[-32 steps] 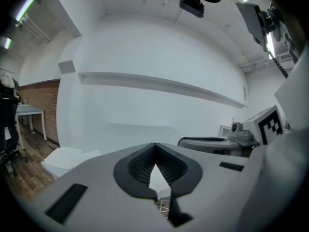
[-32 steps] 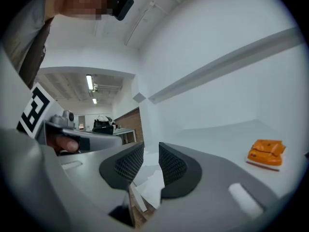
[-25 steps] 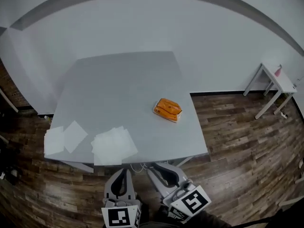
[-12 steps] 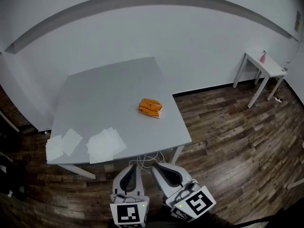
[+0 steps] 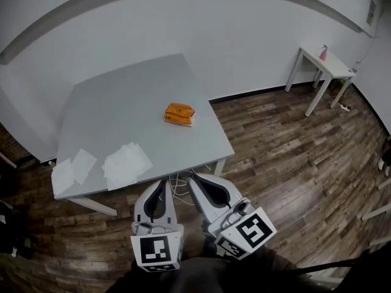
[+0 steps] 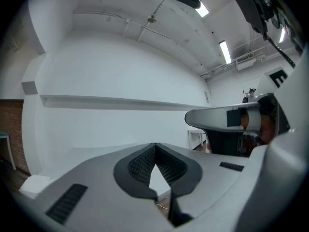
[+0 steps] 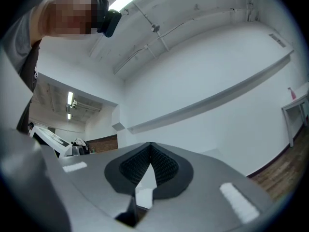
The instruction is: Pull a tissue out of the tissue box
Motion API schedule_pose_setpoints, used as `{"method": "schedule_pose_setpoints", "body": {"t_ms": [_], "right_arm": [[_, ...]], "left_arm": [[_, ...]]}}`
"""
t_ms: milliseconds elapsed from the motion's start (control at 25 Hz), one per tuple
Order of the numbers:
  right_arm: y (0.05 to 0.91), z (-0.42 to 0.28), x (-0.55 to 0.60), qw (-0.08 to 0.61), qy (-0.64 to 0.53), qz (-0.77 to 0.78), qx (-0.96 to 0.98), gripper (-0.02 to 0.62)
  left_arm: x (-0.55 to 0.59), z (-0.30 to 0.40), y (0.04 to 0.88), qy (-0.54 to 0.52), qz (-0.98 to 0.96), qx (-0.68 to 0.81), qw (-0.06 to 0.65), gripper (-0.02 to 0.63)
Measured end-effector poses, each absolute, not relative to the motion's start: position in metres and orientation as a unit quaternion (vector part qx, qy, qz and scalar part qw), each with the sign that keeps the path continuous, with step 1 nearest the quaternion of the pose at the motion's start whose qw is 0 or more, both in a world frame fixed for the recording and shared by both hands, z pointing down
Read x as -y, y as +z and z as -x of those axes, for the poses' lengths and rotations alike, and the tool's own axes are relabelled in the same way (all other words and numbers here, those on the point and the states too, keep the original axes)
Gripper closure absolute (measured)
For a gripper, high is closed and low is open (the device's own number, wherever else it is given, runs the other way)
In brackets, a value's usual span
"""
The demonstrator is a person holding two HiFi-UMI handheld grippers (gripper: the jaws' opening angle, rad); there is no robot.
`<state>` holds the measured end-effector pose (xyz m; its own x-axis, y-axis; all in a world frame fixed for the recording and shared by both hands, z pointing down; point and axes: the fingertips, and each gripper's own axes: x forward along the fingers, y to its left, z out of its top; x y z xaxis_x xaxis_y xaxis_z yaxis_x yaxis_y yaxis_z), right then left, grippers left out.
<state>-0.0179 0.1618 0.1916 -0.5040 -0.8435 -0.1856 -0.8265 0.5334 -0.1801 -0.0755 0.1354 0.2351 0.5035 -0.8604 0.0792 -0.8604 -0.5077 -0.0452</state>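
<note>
The orange tissue pack (image 5: 179, 114) lies on the grey table (image 5: 122, 102), toward its right side. Both grippers hang low in the head view, off the table's near edge and above the wood floor. My left gripper (image 5: 161, 187) and my right gripper (image 5: 197, 180) are well short of the pack. In the left gripper view the left gripper (image 6: 154, 147) has its tips touching, with nothing held. The right gripper (image 7: 150, 147) looks the same in the right gripper view. Neither gripper view shows the pack.
Several loose white tissues (image 5: 126, 163) lie near the table's front left corner. Cables (image 5: 181, 180) hang under the near edge. A small white side table (image 5: 330, 66) with a pink bottle (image 5: 323, 52) stands at the back right by the wall.
The head view has drawn back: the table and the pack now sit farther off and more to the left. Both grippers stay shut at the bottom of the view.
</note>
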Motion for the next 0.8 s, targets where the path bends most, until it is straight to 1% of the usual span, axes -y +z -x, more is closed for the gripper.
{"method": "schedule_pose_setpoints", "body": {"t_ms": [200,360,800], "right_arm": [[0.206,0.036,-0.151,0.099,-0.037,0.465,-0.879,0.594],[0.192,0.031,-0.146,0.11,-0.03,0.464,-0.879,0.594],[0.187,0.017,-0.145,0.101,-0.024,0.479,-0.871,0.594]], "left_arm": [[-0.128,0.088,0.238,0.038,-0.857,0.513,0.005,0.606],[-0.128,0.075,0.233,0.038,-0.862,0.506,0.01,0.606],[-0.13,0.056,0.234,0.036,-0.88,0.474,0.014,0.606]]}}
